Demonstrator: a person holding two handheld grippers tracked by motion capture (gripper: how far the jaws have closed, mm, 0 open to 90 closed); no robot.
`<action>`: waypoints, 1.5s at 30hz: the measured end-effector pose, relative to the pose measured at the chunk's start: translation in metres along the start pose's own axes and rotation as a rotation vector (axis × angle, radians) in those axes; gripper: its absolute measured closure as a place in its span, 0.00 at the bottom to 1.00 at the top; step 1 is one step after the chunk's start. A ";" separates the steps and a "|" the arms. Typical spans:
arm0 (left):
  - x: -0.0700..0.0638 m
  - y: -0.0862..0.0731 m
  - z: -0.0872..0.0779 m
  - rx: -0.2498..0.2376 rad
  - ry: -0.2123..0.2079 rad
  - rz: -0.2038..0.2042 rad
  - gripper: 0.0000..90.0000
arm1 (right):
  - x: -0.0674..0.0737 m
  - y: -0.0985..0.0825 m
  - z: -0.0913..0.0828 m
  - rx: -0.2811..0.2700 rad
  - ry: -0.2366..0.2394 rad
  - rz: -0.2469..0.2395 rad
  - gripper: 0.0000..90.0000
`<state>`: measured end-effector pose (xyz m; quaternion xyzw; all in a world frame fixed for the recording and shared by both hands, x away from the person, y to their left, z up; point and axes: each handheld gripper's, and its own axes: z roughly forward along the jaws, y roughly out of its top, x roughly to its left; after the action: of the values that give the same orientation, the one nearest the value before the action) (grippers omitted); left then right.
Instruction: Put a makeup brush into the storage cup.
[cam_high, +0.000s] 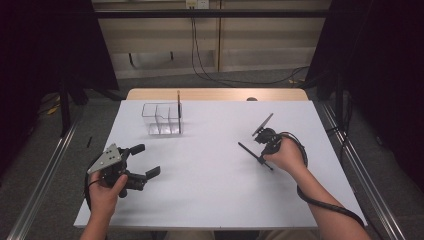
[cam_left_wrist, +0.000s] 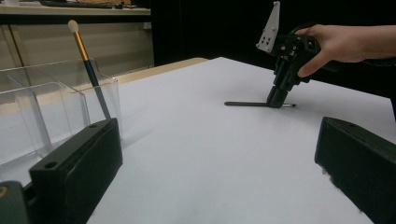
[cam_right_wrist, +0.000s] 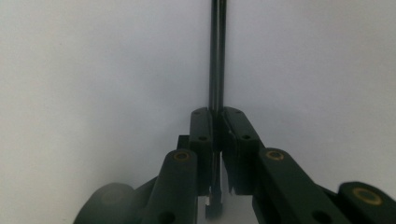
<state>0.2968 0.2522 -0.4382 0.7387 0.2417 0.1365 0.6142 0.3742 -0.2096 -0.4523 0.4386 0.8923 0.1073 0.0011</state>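
Observation:
My right gripper (cam_high: 263, 161) points down at the white table (cam_high: 210, 185) and is shut on a thin black stick (cam_high: 247, 150) lying flat there. In the right gripper view the jaws (cam_right_wrist: 218, 116) pinch the stick (cam_right_wrist: 217, 56) near one end. From the left gripper view, that gripper (cam_left_wrist: 279, 100) stands upright over the stick (cam_left_wrist: 245, 103). My left gripper (cam_high: 148, 160) rests at the near left, open, with nothing between its jaws (cam_left_wrist: 219, 163). A clear divided organizer (cam_high: 150, 112) at the back left holds an upright makeup brush (cam_high: 178, 107).
The organizer (cam_left_wrist: 51, 107) with the brush (cam_left_wrist: 86, 60) sits just left of my left gripper's line of sight. The wooden table edge (cam_high: 215, 94) runs along the back, with a small dark object (cam_high: 251, 99) on it. A cable trails from the right gripper along the forearm.

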 end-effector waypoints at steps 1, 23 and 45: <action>0.000 0.000 0.000 -0.001 0.002 -0.002 0.01 | -0.001 0.000 0.000 -0.004 -0.001 -0.006 0.93; 0.001 0.001 -0.003 -0.003 0.012 0.000 0.01 | -0.001 -0.005 -0.002 -0.032 0.006 -0.040 0.94; 0.000 0.002 0.003 0.010 -0.004 0.004 0.01 | 0.021 -0.008 -0.021 -0.081 0.025 -0.181 0.94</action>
<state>0.2985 0.2496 -0.4369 0.7425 0.2398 0.1347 0.6108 0.3526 -0.2023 -0.4312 0.3545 0.9231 0.1482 0.0175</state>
